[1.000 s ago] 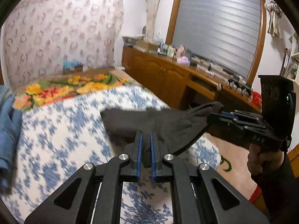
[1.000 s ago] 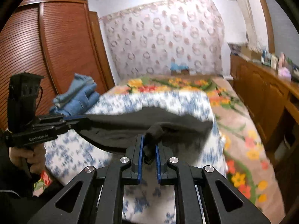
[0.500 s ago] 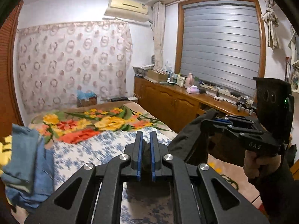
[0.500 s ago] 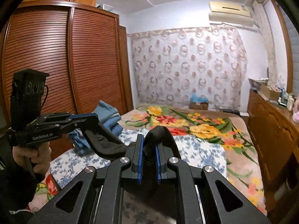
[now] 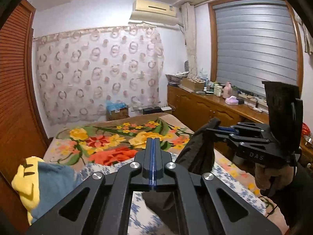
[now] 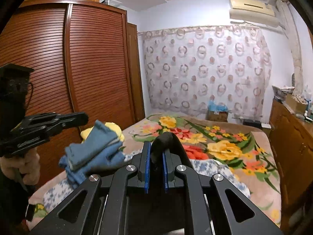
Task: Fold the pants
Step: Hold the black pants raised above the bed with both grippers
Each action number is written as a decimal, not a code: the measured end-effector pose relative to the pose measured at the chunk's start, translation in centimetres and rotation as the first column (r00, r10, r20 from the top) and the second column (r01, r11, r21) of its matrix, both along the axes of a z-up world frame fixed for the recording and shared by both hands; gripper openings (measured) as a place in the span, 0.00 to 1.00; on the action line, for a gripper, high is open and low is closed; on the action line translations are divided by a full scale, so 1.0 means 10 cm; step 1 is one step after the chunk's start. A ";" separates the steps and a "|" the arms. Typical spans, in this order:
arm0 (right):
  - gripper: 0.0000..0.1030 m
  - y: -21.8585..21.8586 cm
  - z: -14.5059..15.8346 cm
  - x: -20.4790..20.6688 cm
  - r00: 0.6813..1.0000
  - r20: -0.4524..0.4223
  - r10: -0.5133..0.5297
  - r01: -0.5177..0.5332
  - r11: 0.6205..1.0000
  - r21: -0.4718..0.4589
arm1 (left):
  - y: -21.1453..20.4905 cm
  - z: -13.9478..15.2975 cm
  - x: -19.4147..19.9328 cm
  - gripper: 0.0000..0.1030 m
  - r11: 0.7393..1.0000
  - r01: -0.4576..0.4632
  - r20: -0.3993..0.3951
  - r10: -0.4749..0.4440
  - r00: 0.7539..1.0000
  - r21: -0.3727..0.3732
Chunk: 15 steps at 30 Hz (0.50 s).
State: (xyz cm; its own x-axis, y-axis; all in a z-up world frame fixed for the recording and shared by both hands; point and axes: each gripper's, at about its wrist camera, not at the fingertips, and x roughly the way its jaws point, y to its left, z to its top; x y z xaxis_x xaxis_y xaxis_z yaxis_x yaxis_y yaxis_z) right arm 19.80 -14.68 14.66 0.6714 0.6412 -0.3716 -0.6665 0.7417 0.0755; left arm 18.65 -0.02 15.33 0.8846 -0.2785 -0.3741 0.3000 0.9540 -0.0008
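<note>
Dark pants (image 6: 168,139) hang downward (long axis vertical) from right gripper (image 6: 156,152).

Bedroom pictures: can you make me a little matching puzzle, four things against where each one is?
Things:
1 pants
2 blue clothes
3 air conditioner
4 blind

Places:
A high on the wall, above the curtain
B let down over the window
C pinched between the right fingers
D piled on the bed, beside the wardrobe

Pairs: 1-C, 2-D, 3-A, 4-B
</note>
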 end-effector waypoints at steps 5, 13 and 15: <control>0.10 0.20 -0.24 0.50 0.999 -0.040 0.028 -0.029 0.999 -0.036 | 0.20 -0.28 0.30 0.00 0.999 -0.028 -0.055 0.027 0.998 -0.016; 0.10 0.32 -0.51 0.97 0.995 -0.103 0.017 -0.027 0.995 -0.095 | 0.21 -0.97 0.63 0.21 0.998 -0.048 -0.199 0.040 0.979 -0.035; 0.10 0.30 -0.56 1.00 0.993 -0.120 0.005 -0.017 0.995 -0.100 | 0.15 -1.08 0.64 0.49 0.998 -0.044 -0.223 0.034 0.974 -0.037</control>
State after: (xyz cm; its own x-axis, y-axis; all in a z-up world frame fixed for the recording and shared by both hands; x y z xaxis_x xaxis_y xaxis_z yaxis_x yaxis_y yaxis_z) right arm 29.84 -11.68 9.09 0.6112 0.6036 -0.5119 -0.6655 0.7420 0.0804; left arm 25.08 1.48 4.51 0.7909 -0.2649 -0.5517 0.2504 0.9626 -0.1033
